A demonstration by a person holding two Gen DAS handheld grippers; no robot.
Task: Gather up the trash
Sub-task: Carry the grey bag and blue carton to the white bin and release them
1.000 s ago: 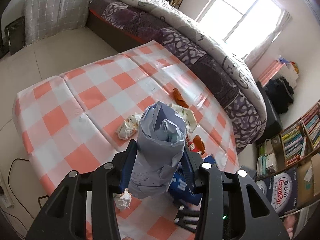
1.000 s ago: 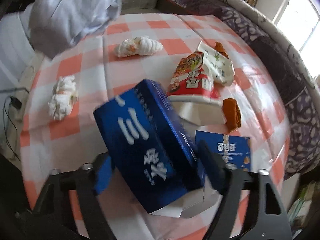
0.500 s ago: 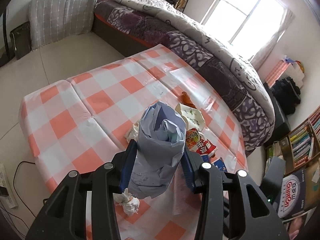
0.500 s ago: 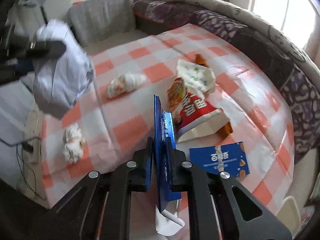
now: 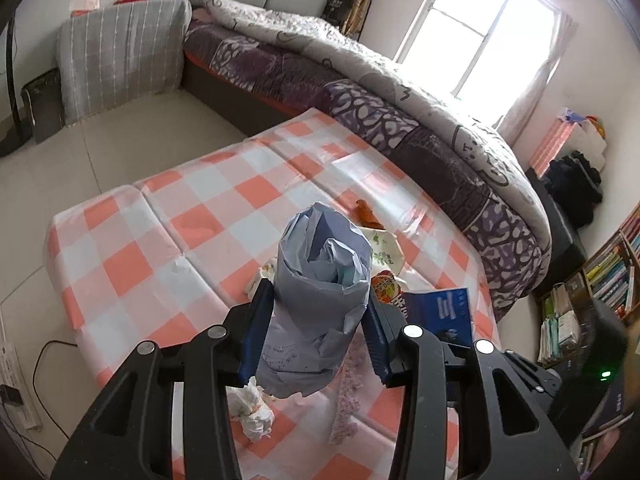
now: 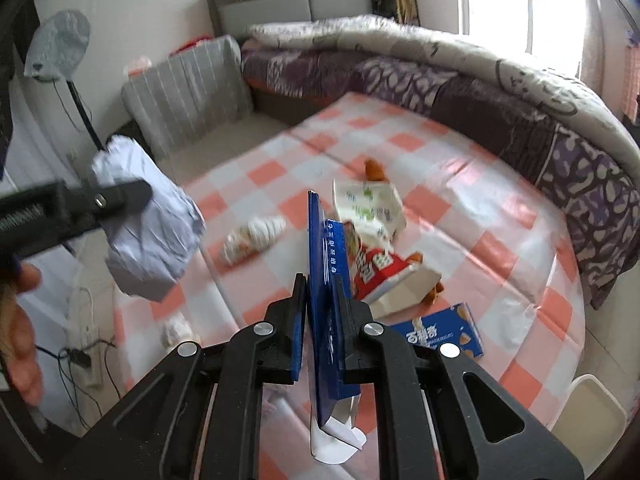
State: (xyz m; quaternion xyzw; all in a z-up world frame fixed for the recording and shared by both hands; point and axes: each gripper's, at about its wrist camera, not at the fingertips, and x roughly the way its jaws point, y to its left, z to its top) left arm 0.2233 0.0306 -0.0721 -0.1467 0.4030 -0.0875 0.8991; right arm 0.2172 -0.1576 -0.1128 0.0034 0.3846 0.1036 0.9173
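My left gripper [image 5: 316, 328] is shut on a rolled pale blue-grey bag [image 5: 320, 292], held upright above the checked table [image 5: 140, 248]. The same bag [image 6: 148, 236] hangs at the left of the right wrist view. My right gripper [image 6: 320, 300] is shut on a flattened dark blue carton [image 6: 326, 320], squeezed edge-on and lifted off the table. That blue carton [image 5: 440, 312] also shows in the left wrist view. On the table lie a red and white snack bag [image 6: 380, 268], a white and green wrapper [image 6: 368, 208], a blue biscuit box [image 6: 440, 332], tissue wads [image 6: 252, 236] and orange peel [image 6: 374, 170].
A bed with a purple patterned quilt [image 5: 400, 100] runs along the table's far side. A grey striped cushion [image 5: 120, 52] stands on the floor at the back left. Cables and a power strip [image 5: 12, 380] lie on the floor at left. A bookshelf [image 5: 600, 292] fills the right.
My right gripper has shut on the blue carton, crushing it flat, then rolled and risen with it. The left gripper still holds the bag and has tilted up slightly.
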